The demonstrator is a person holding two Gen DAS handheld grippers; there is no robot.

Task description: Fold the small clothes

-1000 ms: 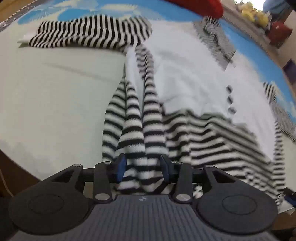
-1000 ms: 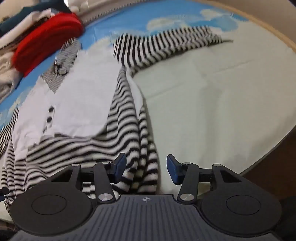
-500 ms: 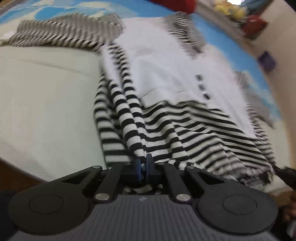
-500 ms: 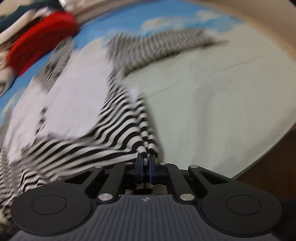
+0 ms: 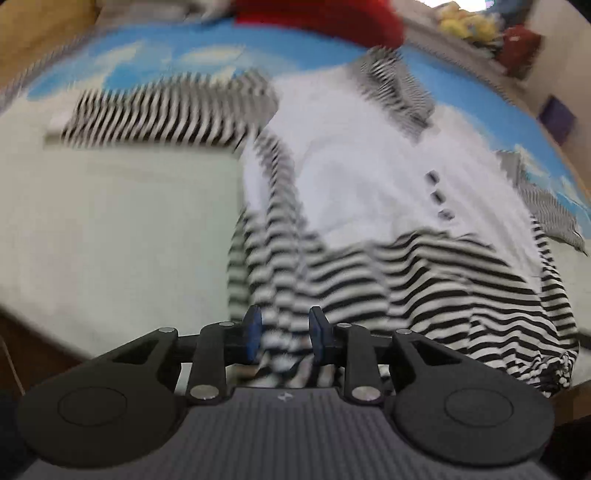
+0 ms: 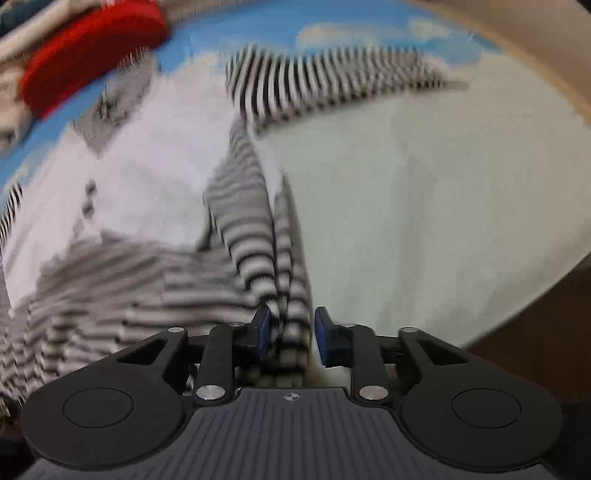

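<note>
A black-and-white striped top [image 5: 424, 280] with a white buttoned front panel [image 5: 369, 166] lies spread on the bed sheet [image 5: 110, 240]. One striped sleeve [image 5: 166, 110] stretches out to the left. My left gripper [image 5: 284, 334] stands over the top's bunched left hem, its jaws opening, with a striped fold loose between the blue pads. In the right wrist view the same top [image 6: 147, 192] fills the left half, its other sleeve [image 6: 332, 74] at the back. My right gripper [image 6: 291, 332] is over the right hem fold [image 6: 266, 258], its jaws opening with fabric between them.
A red garment [image 5: 317, 14] lies beyond the collar, also seen as the red garment [image 6: 92, 74] beside a pile of clothes [image 6: 22, 22]. Yellow soft toys [image 5: 465, 22] sit at the back right. The wooden bed edge [image 6: 535, 314] runs close to both grippers.
Both grippers were open a second ago, shut on the striped hem half a second ago, and their jaws have now parted again. The left gripper has risen a little.
</note>
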